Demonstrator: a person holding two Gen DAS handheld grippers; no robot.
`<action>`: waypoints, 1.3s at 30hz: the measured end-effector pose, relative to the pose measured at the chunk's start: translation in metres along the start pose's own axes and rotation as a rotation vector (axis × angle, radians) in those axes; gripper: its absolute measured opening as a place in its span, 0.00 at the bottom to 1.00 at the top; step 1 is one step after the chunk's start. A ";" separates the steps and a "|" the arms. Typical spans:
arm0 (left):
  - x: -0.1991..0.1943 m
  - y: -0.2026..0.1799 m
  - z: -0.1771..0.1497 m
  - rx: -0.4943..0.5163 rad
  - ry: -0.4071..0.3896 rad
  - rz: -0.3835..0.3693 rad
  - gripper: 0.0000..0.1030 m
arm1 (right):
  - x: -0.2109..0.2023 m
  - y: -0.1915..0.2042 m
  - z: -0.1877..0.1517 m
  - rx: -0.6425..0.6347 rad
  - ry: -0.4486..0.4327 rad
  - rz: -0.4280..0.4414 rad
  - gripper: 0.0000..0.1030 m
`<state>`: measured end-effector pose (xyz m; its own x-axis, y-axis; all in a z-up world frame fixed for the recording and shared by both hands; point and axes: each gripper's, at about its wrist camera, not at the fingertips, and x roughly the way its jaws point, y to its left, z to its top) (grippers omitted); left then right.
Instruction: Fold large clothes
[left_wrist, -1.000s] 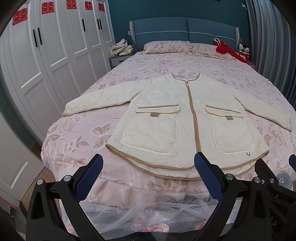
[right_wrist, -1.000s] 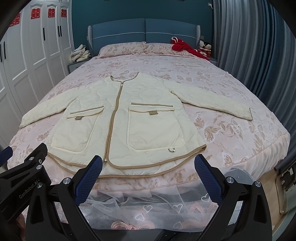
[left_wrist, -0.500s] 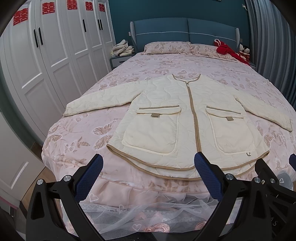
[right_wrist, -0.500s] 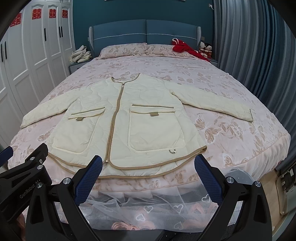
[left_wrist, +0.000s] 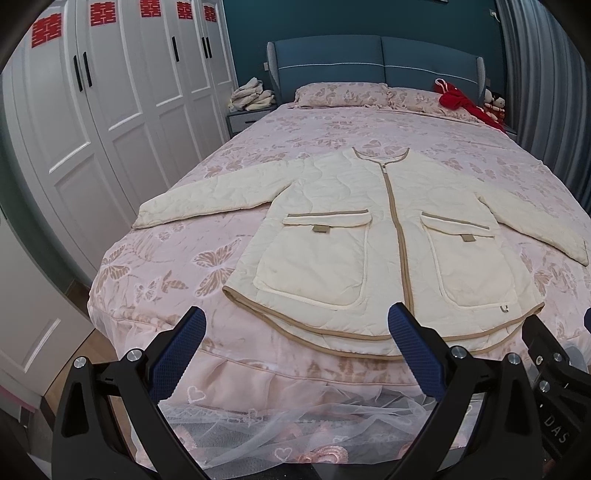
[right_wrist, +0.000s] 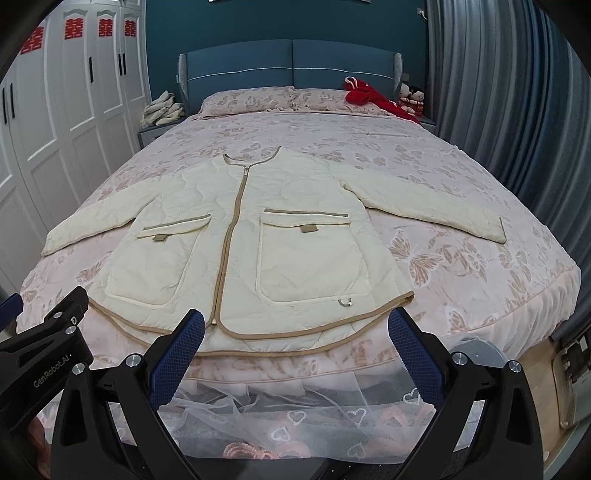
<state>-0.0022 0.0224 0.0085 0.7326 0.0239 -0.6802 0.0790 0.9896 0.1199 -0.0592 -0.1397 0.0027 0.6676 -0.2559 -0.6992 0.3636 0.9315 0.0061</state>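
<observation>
A cream quilted jacket with tan trim, a front zip and two patch pockets lies flat, front up, on the pink bed, sleeves spread to both sides; it also shows in the right wrist view. Its hem lies along the bed's near edge. My left gripper is open and empty, just short of the hem, before the jacket's left half. My right gripper is open and empty, just short of the hem, before the jacket's right half. The left gripper's body shows at the right wrist view's left edge.
The bed has a pink butterfly quilt, a lace skirt and a blue headboard. White wardrobes stand to the left, grey curtains to the right. A red garment lies by the pillows. Folded clothes sit on the nightstand.
Both grippers have shifted slightly and crept a little toward the bed; the jacket sits a touch lower and larger in view. Both stay open and the jacket has not moved.
</observation>
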 end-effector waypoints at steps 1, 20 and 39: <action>0.000 0.000 0.000 -0.001 -0.001 0.001 0.94 | 0.000 0.000 0.000 -0.001 0.000 0.001 0.95; 0.002 0.001 -0.001 -0.001 0.000 0.002 0.94 | -0.003 0.008 -0.002 -0.022 -0.009 0.009 0.95; 0.010 0.003 0.000 -0.011 0.028 -0.036 0.94 | 0.004 0.002 0.000 0.001 0.009 0.044 0.95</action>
<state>0.0052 0.0251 0.0023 0.7105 -0.0077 -0.7036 0.0975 0.9914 0.0876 -0.0554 -0.1385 -0.0002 0.6768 -0.2121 -0.7049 0.3346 0.9416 0.0380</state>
